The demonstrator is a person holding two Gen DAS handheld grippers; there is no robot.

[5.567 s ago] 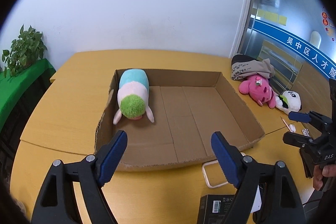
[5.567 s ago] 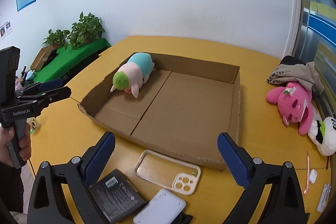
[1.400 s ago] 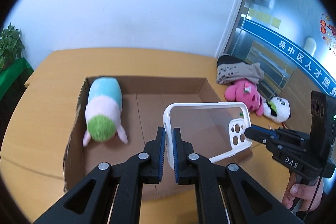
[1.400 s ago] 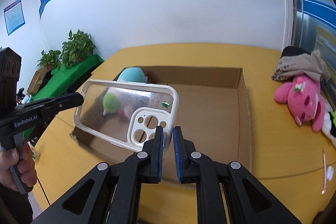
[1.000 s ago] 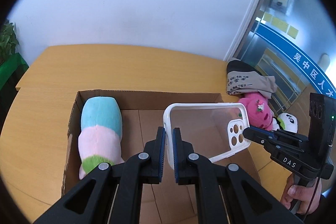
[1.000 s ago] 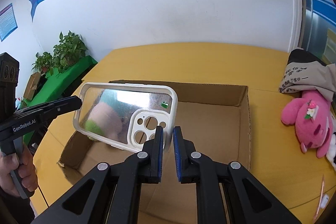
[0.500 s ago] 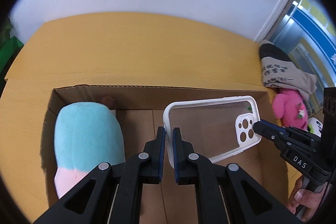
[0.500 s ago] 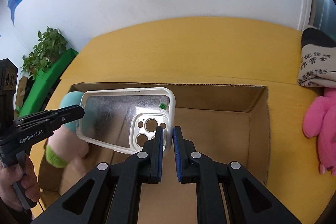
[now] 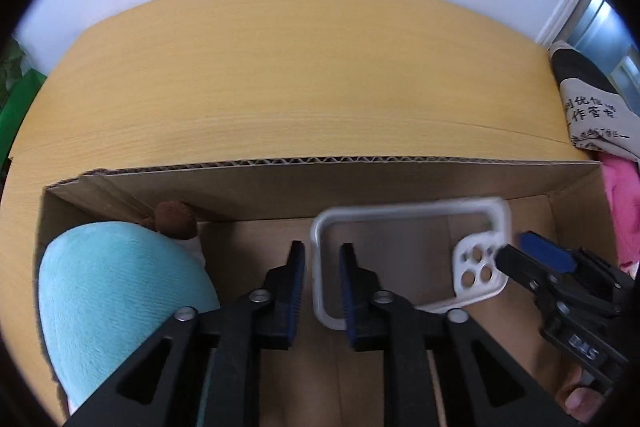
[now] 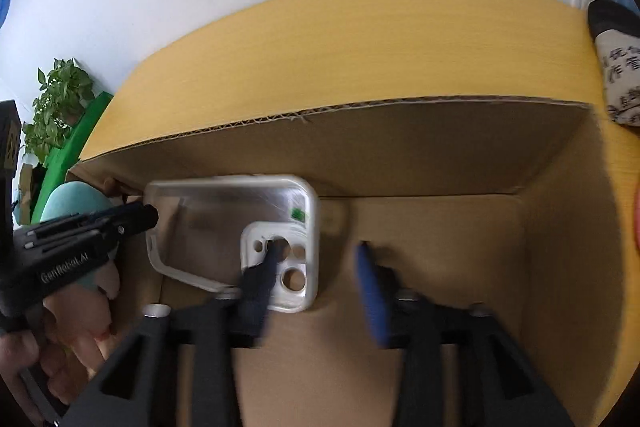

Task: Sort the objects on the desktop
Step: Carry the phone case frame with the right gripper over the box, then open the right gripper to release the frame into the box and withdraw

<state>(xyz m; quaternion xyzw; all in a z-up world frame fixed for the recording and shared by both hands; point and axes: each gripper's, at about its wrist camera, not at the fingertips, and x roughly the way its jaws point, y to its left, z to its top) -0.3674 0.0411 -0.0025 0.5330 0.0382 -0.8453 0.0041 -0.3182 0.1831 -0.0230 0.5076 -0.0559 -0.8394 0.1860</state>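
From the left wrist camera, the cardboard box [image 9: 256,183] sits on a yellow table [image 9: 280,67]. The left gripper [image 9: 320,291] is down inside the box. Its two blue pads [image 9: 295,287] are a little way apart, and the short end of the phone case [image 9: 408,259] stands in the gap between them. The pads do not look pressed on it. The case is clear with a white rim and looks blurry. A soft toy [image 9: 116,307], light blue on top, lies at the left side of the box. The right gripper [image 9: 540,259] reaches into the box from the right, at the camera-hole end of the case. A pink toy [image 9: 620,211] lies outside the box on the right.

From the right wrist camera, the right gripper [image 10: 316,275] is spread wide inside the box [image 10: 440,155]. The phone case [image 10: 236,227] is near the back wall of the box. The gripper's left finger [image 10: 260,279] crosses in front of the camera holes and is blurry. The left gripper [image 10: 132,219] is at the left end of the case. A green plant [image 10: 56,107] stands well away from the box, on the left.
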